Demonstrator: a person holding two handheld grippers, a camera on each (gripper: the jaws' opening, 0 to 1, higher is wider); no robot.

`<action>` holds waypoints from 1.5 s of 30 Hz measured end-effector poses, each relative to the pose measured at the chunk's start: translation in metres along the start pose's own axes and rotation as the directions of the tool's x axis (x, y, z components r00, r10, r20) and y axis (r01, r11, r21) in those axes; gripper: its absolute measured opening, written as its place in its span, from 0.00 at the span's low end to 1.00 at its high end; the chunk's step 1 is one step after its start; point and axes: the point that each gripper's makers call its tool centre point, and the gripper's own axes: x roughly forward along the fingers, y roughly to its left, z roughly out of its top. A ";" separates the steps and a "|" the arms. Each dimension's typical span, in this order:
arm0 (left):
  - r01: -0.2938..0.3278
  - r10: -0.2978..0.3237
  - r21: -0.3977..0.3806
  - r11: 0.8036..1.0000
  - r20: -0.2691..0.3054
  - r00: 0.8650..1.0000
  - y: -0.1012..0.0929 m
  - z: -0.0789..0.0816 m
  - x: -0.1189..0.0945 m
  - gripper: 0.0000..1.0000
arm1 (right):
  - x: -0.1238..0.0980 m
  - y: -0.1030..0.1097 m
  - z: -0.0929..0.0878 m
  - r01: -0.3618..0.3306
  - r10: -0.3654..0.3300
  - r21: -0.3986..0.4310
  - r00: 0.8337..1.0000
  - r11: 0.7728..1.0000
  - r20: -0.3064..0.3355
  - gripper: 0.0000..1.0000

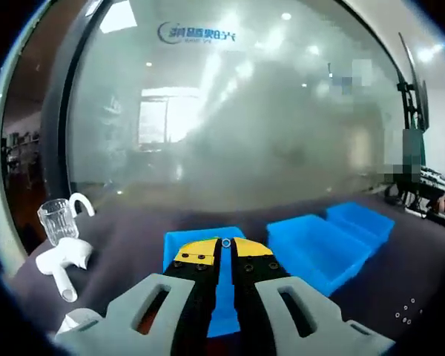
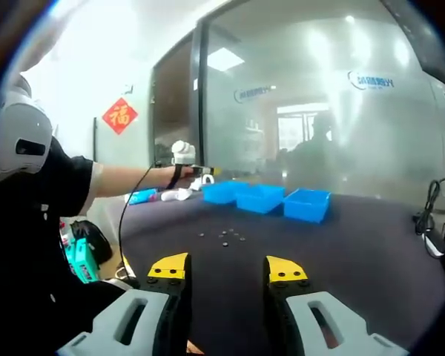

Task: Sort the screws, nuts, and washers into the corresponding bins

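Observation:
My left gripper [image 1: 225,252] is shut on a small silver ring, apparently a washer [image 1: 225,242], pinched at its yellow tips. It hovers over the nearest blue bin [image 1: 179,243]. Two more blue bins [image 1: 311,248] [image 1: 360,221] stand in a row to the right. In the right gripper view, my right gripper [image 2: 226,268] stands open with nothing between its fingers, low over the dark table. Several loose small parts [image 2: 226,237] lie ahead of it. Beyond them sit the three bins [image 2: 221,191] [image 2: 259,197] [image 2: 305,204], and the left gripper [image 2: 202,171] is held out over the leftmost one.
A frosted glass wall [image 1: 245,119] rises behind the table. A clear cup [image 1: 58,220] and white plastic pieces [image 1: 63,261] sit left of the bins. A few small parts [image 1: 406,311] lie at the lower right. Cables [image 2: 439,211] run along the table's right edge.

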 end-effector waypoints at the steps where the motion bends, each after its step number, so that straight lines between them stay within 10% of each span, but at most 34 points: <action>1: -0.001 0.001 0.001 1.000 -0.002 1.000 0.001 0.000 0.000 0.05 | 0.000 0.000 0.000 0.001 -0.001 0.000 1.000 1.000 0.000 0.34; 20: 0.144 -0.145 0.077 0.987 0.014 0.989 -0.035 -0.002 -0.028 0.36 | 0.002 -0.001 0.003 0.001 -0.001 -0.001 1.000 1.000 0.012 0.34; 25: 0.222 -0.221 -0.029 0.975 0.046 0.974 -0.071 -0.002 -0.085 0.39 | 0.002 -0.003 0.004 0.001 -0.001 -0.002 1.000 1.000 0.017 0.34; 35: 0.348 -0.352 0.064 0.935 0.081 0.932 -0.125 0.004 -0.164 0.44 | 0.007 -0.010 0.013 0.005 -0.004 -0.013 0.999 1.000 0.045 0.34; 45: 0.405 -0.410 0.096 0.909 0.050 0.911 -0.113 -0.014 -0.222 0.46 | 0.006 -0.025 0.031 0.040 -0.039 -0.013 0.995 0.999 0.089 0.35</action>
